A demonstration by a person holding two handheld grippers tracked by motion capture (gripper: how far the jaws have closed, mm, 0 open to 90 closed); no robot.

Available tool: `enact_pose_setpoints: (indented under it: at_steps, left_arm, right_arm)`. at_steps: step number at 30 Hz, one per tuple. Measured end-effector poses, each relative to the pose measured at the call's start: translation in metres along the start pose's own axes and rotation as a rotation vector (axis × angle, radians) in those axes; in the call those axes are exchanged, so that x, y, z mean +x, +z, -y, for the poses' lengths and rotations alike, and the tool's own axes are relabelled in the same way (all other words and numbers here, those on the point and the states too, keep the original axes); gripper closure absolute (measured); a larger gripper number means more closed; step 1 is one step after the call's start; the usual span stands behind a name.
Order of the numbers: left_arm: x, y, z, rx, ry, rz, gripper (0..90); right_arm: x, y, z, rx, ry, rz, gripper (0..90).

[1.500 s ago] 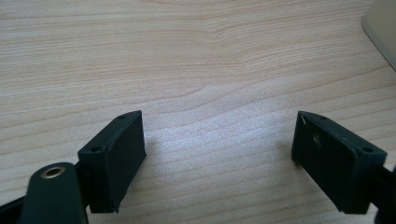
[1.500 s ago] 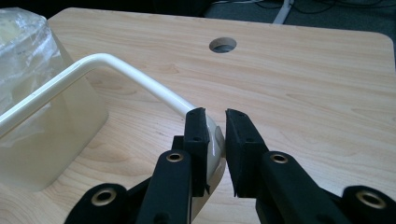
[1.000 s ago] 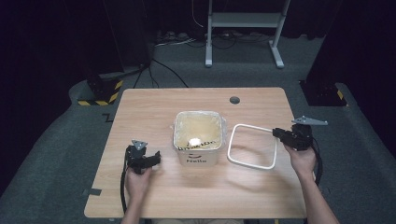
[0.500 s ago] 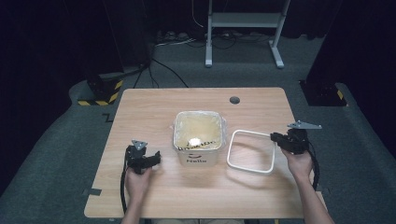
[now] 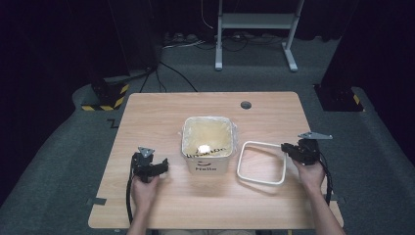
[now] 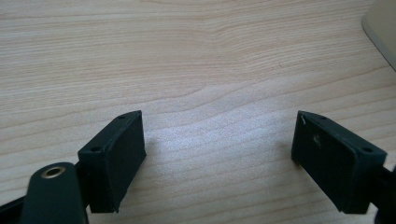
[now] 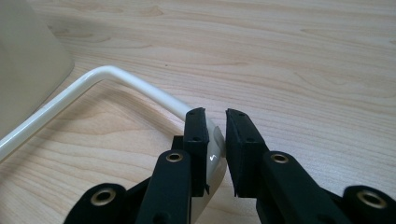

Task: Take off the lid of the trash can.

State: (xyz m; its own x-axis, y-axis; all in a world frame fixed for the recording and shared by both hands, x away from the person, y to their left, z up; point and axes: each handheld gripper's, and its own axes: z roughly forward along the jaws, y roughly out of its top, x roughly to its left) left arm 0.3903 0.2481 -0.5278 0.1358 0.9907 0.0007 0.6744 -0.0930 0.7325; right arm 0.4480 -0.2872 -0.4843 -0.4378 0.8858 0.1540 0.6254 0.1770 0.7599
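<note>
A cream square bin (image 5: 208, 147) with a plastic liner stands mid-table, and a small pale item (image 5: 203, 148) lies inside it. A white square ring (image 5: 239, 164) lies flat on the table just right of the bin. My right gripper (image 5: 286, 148) is shut on the ring's right side. In the right gripper view the ring (image 7: 93, 79) runs between the nearly closed jaws of the right gripper (image 7: 217, 135), and the bin's wall (image 7: 23, 60) is at the left. My left gripper (image 5: 164, 165) rests left of the bin. Here the left gripper (image 6: 219, 158) is open over bare wood.
The wooden table (image 5: 161, 117) has a round cable hole (image 5: 245, 105) at the back right. The bin's corner (image 6: 383, 28) shows at the upper right of the left gripper view. Black cases and a white stand's legs (image 5: 254, 29) stand on the floor beyond the table.
My right gripper has moved the white ring slightly toward the person and lowered it flat onto the table. The left gripper has not moved.
</note>
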Motion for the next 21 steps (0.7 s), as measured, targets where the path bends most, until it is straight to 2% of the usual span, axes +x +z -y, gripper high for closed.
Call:
enact_pose_setpoints:
  at_steps: [6, 18, 20, 21]
  left_arm:
    - [0.000, 0.000, 0.000, -0.001, 0.000, 0.002, 17.6]
    - [0.000, 0.000, 0.000, -0.001, -0.001, -0.001, 18.0]
    - [0.000, 0.000, 0.000, -0.001, -0.001, -0.001, 18.0]
    - [0.000, 0.000, 0.000, -0.001, -0.002, -0.001, 18.0]
  right_arm:
    - [0.001, 0.009, 0.006, 0.016, -0.004, 0.013, 79.0]
    - [0.007, 0.026, 0.011, 0.047, -0.056, 0.061, 77.8]
    - [0.007, 0.028, 0.012, 0.054, -0.065, 0.070, 76.2]
    - [0.009, 0.030, 0.013, 0.055, -0.078, 0.088, 71.4]
